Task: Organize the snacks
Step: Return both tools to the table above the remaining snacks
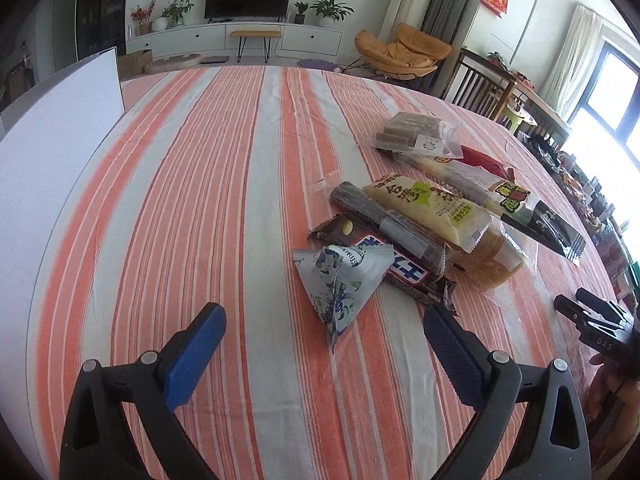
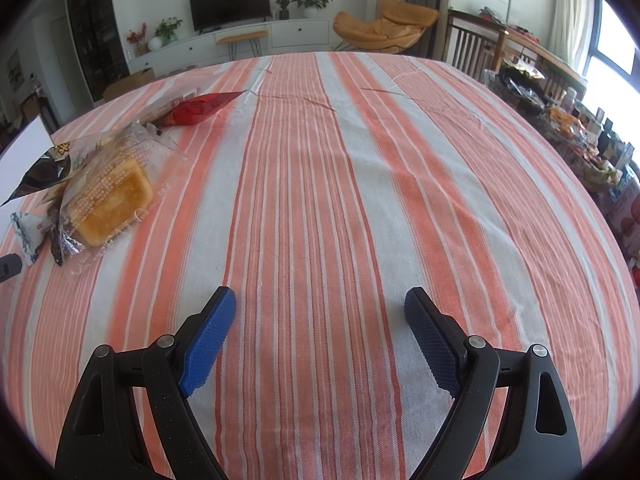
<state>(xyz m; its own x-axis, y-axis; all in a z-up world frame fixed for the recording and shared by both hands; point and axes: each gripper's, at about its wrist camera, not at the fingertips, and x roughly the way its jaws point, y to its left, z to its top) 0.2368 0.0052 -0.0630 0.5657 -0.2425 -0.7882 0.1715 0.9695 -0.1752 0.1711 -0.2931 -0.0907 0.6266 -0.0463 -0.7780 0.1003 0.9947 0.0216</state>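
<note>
A: Entry, left wrist view. Left hand-held gripper (image 1: 324, 330) hovers over the worktop (image 1: 224, 168), blue pads wide apart, nothing between them. Snack pile sits just ahead and right of it.

B: Contents?

A: Nearest the fingers, a triangular floral packet (image 1: 340, 280), partly lying on a chocolate bar (image 1: 400, 264). A dark roll in clear wrap (image 1: 384, 220) lies on the bar; a yellow cake packet (image 1: 432, 208) is beside the roll. Farther back, a long packet with a black end (image 1: 520, 208), then a clear bag of brown blocks (image 1: 416, 134). A white board (image 1: 56, 148) stands at the left edge.

B: Right wrist view?

A: Right hand-held gripper (image 2: 320, 322) over bare striped cloth, pads also apart and holding nothing. The pile is well off to its left: a clear-wrapped yellow cake (image 2: 108, 204) in front, a red packet (image 2: 200, 108) behind it, much plainer here than in the left view.

B: Differences between views?

A: Only the left view shows the roll, the chocolate bar's label and the brown blocks. The right gripper appears in it too, as a black piece at the right edge (image 1: 596, 320), cut off.

B: Unclear items?

A: In the right view the floral packet (image 2: 26, 236) and black packet end (image 2: 40, 172) are cropped by the frame. Label print is too small to read. Clutter by the window (image 2: 580, 128) is indistinct.
</note>
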